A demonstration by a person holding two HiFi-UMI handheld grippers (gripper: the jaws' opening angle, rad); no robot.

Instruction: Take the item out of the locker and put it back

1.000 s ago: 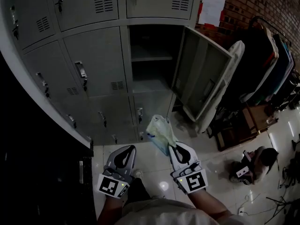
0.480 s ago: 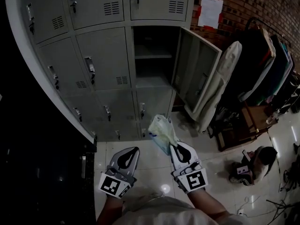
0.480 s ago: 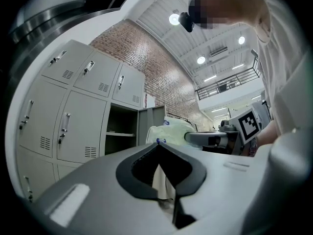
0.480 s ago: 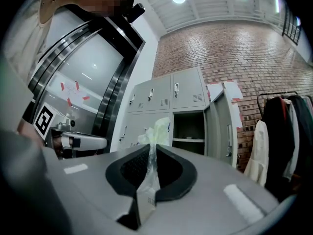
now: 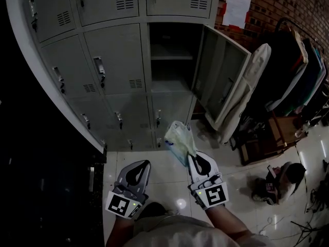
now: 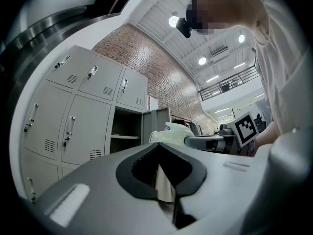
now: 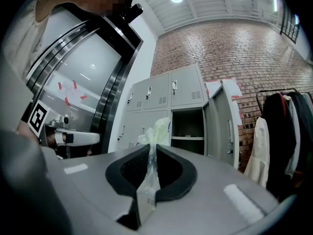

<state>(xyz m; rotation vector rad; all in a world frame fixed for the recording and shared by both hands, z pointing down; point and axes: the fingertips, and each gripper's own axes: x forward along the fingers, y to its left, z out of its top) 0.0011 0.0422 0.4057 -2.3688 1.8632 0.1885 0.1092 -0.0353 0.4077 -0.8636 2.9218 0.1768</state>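
A pale green plastic bag (image 5: 179, 141) hangs in front of the lockers, and my right gripper (image 5: 191, 156) is shut on its lower end. In the right gripper view the thin plastic (image 7: 147, 179) is pinched between the pads, with the bag's bulk (image 7: 156, 129) rising past the tips. To its left, my left gripper (image 5: 143, 163) is shut and empty, level with the right one; from the left gripper (image 6: 157, 145) view the bag (image 6: 171, 131) shows beyond the tips. The open locker (image 5: 172, 60) stands ahead, its door (image 5: 221, 81) swung to the right. Its shelf looks bare.
Shut grey locker doors (image 5: 110, 60) fill the left and top. A clothes rack with dark garments (image 5: 295, 60) and a white coat (image 5: 247, 86) stands right of the open door. A person crouches on the tiled floor (image 5: 280, 179) at the right. A dark panel (image 5: 46, 179) borders the left.
The head view has drifted a little, so the lockers sit slightly differently in it. Both grippers hold nearly the same pose, and the bag stays in the right one.
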